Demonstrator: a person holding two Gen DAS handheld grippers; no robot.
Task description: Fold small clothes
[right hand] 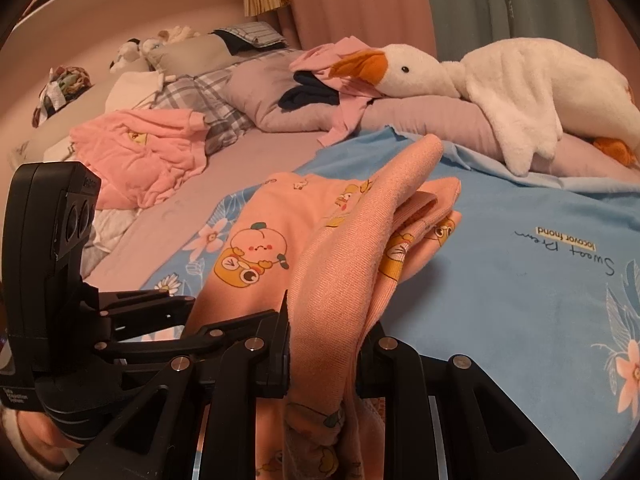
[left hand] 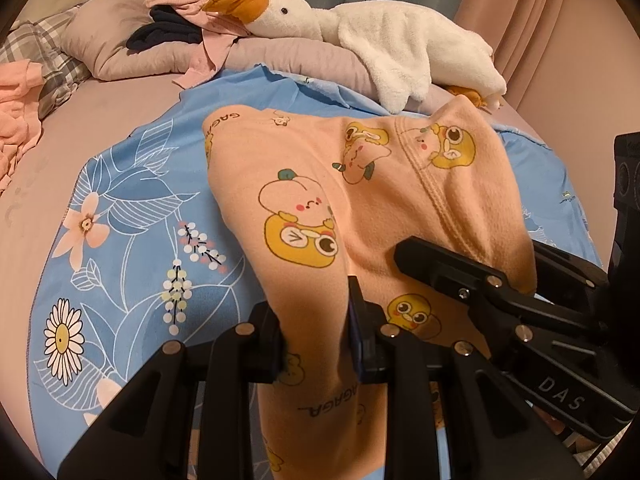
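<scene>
Your left gripper (left hand: 316,336) is clamped on a fold of the peach garment (left hand: 304,208), cloth bunched between its 2 fingers (left hand: 358,320). Your right gripper (right hand: 324,344) likewise pinches a thick ridge of the same garment (right hand: 340,280), fabric rising up out of the jaws.

From the left wrist, your right gripper (left hand: 472,276) shows at the right, closed on the garment's edge near a stitched seam. From the right wrist, your left gripper (right hand: 160,320) sits at the left, partly behind the cloth.

The garment carries cartoon prints and lies lifted at the near end, the rest draped on the blue mat (left hand: 132,200), which has flowers and leaves printed on it. In the right view the mat (right hand: 520,280) shows script lettering.

The mat lies on a pink bed (left hand: 100,112). A plush goose (left hand: 380,36) rests on a rolled quilt (left hand: 280,56) behind the mat. A pink garment (right hand: 140,152) is heaped well apart, to the left.
</scene>
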